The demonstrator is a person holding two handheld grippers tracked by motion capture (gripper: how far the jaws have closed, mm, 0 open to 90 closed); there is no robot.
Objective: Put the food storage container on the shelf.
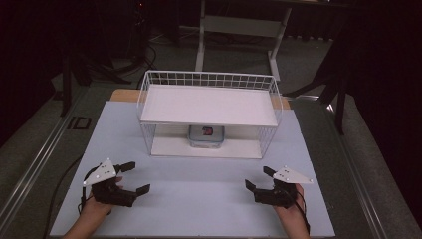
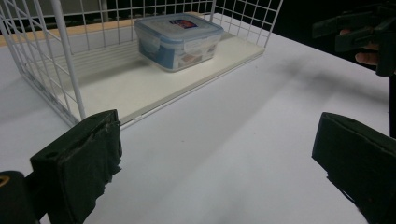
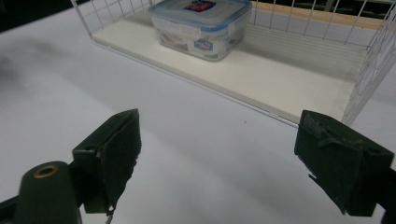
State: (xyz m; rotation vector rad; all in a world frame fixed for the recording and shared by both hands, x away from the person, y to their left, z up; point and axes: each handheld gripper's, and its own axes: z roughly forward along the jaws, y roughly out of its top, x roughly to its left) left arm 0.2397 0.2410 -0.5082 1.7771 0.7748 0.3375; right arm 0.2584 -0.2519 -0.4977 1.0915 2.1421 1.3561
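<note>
A two-tier white wire rack (image 1: 209, 79) stands at the far middle of the pale table (image 1: 199, 199), its open front turned toward the person so that the lower shelf (image 2: 140, 88) can be entered from the near side. On that lower shelf, roughly central and set back from the front edge, sits a clear lidded food container (image 1: 206, 136) with blue clip latches; the upper shelf (image 1: 209, 105) above it is bare. The left gripper (image 1: 133, 178) and the right gripper (image 1: 259, 178) rest low over the near part of the table, well apart from each other and from the rack, one to each side of the container's line. Both stand with jaws spread wide and nothing between them, as the left gripper view and right gripper view confirm. This symmetrical, open stance probably serves a two-sided reach beneath the upper shelf, whose low clearance would call for a flat, forward approach.
</note>
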